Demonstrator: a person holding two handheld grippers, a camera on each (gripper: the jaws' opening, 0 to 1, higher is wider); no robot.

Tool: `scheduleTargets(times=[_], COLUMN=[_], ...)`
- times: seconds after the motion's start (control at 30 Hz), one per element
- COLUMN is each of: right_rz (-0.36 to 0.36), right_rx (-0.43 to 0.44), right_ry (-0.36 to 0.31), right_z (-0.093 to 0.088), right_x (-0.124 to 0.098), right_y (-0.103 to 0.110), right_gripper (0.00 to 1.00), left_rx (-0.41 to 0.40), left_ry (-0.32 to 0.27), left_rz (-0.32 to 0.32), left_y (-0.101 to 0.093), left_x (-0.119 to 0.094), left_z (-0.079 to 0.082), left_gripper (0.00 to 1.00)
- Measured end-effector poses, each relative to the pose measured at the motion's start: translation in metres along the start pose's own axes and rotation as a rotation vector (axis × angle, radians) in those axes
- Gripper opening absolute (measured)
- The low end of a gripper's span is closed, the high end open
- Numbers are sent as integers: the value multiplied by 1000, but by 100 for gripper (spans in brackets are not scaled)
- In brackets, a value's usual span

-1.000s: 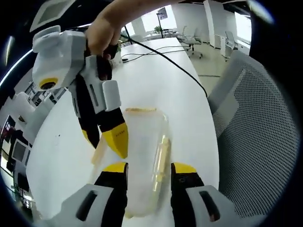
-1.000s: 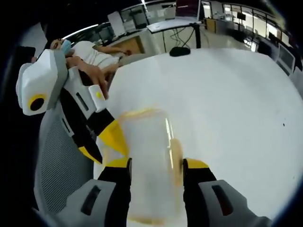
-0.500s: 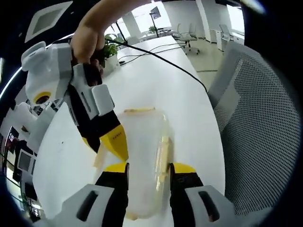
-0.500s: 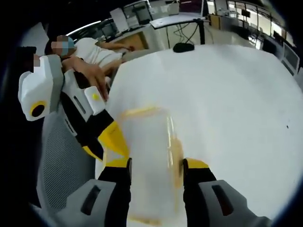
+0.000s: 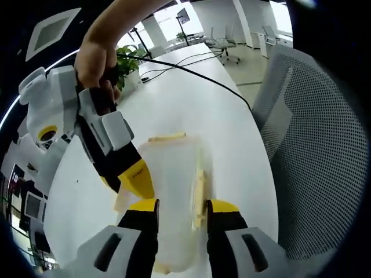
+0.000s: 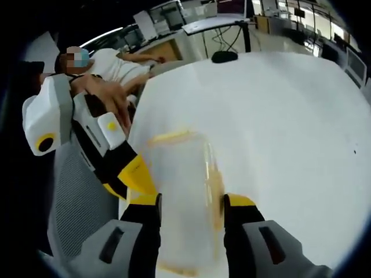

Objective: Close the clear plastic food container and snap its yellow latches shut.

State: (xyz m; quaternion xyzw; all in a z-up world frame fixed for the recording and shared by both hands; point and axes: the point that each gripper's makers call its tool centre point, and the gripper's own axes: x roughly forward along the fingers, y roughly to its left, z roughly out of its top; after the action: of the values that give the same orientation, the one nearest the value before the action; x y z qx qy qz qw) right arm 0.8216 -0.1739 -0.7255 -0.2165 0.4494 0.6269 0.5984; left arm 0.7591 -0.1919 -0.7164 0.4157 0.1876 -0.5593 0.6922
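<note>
Risk: the box can slip or tip off the counter edge, I think, because it sits close to that edge and both tools push on it from two sides. A latch may also miss its catch if a jaw presses at a slant.
Left tool (image 5: 174, 208): its jaws stand on both sides of the clear box (image 5: 171, 197). They look pressed against its sides, so it seems to be pinching the box.
Right tool (image 6: 191, 202): its jaws also stand on both sides of the box, near a yellow latch (image 6: 215, 185). It seems to be pinching it too.
Other tool in the left gripper view: the right tool (image 5: 136, 176) comes in from the left and touches the box's side.
Where the box is: it lies flat on the white counter (image 5: 191, 98), next to the mesh chair (image 5: 319, 150).
Which way it points: its long side runs away from each camera, along the jaws. One yellow latch (image 5: 167, 138) is at the far end.
Lid: it looks down on the box, but I cannot tell if the latches are snapped.
</note>
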Motion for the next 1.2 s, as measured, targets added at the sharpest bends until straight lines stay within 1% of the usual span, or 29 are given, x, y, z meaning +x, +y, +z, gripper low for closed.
scheduleTargets(times=[0.2, 0.33, 0.37, 0.4, 0.43, 0.57, 0.67, 0.83, 0.9, 1.2], right_rz=[10, 20, 18, 39, 41, 49, 44, 39, 35, 10], right_rx=[9, 18, 45, 20, 16, 23, 20, 22, 17, -12], right_ry=[11, 59, 110, 66, 72, 65, 57, 60, 61, 68], right_z=[-1, 0, -9, 0, -1, -2, -1, -1, -1, 0], right_x=[0, 2, -1, 2, 2, 0, 0, 0, -1, -2], right_y=[1, 1, 0, -1, -1, -1, 0, 0, 0, 1], right_gripper=[38, 36, 34, 34, 34, 34, 35, 36, 36, 36], left_rx=[-9, -12, 34, 27, 10, 33, 18, 40, 33, 41], left_ry=[1, 32, 9, 27, 29, 34, 11, -6, -12, -11], left_rz=[12, 24, 20, 38, 33, 22, 6, 22, 20, 25], left_y=[0, 1, 2, 5, 4, 5, 2, 2, 3, 3], left_x=[1, 3, 7, 3, 2, 3, 4, 3, 3, 4], left_z=[0, -1, 6, 4, 5, 2, 1, 1, 2, 3], left_gripper=[25, 22, 21, 21, 21, 22, 23, 23, 24, 24])
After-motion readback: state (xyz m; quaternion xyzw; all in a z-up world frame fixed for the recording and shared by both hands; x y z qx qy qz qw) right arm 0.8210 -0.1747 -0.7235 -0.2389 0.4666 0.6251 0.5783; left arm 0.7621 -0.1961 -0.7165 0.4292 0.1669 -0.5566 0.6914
